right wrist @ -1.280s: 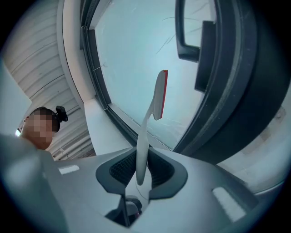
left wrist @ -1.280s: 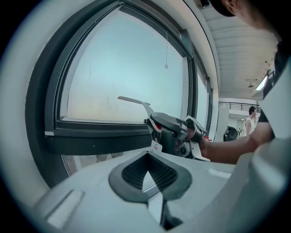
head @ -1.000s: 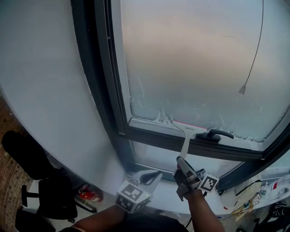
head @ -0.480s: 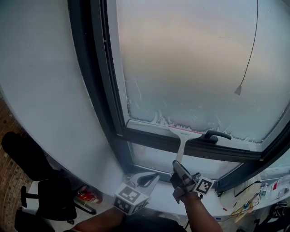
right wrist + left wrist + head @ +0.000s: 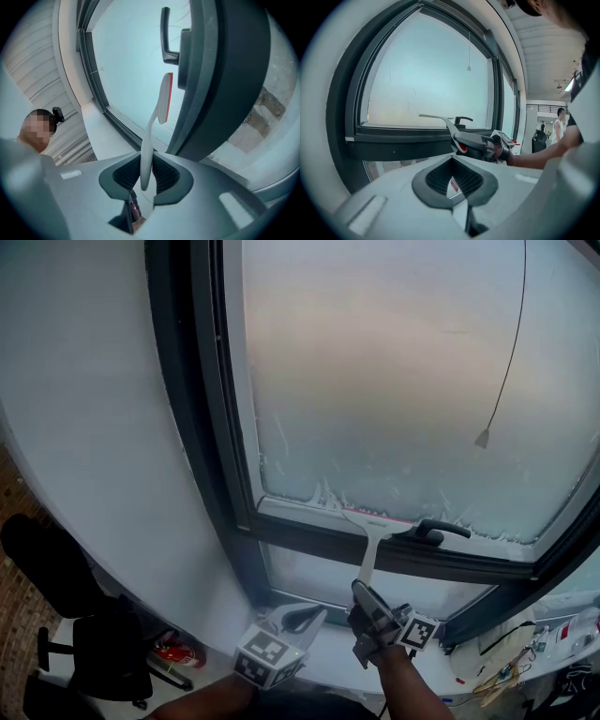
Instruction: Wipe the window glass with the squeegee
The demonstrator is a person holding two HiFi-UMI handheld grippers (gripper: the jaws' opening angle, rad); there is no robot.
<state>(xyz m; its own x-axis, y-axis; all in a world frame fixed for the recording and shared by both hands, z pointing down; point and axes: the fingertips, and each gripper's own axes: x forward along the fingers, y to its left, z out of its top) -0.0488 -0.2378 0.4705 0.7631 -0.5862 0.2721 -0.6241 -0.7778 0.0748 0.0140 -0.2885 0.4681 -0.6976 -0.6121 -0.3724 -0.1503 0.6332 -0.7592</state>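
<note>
Holding the squeegee (image 5: 372,526) at the bottom edge of the window glass (image 5: 394,381).
Right gripper (image 5: 362,592) jaws are clamping its handle, blade lying straight ahead; left gripper (image 5: 315,613) is idling beside, jaws together.

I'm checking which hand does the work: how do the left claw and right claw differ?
The right claw is shut on the squeegee handle; the left claw is shut on nothing. The right claw's squeegee reaches the bottom edge of the window glass; the left claw hangs beside it, touching nothing. Both are grey with dark ribbed pads.
</note>
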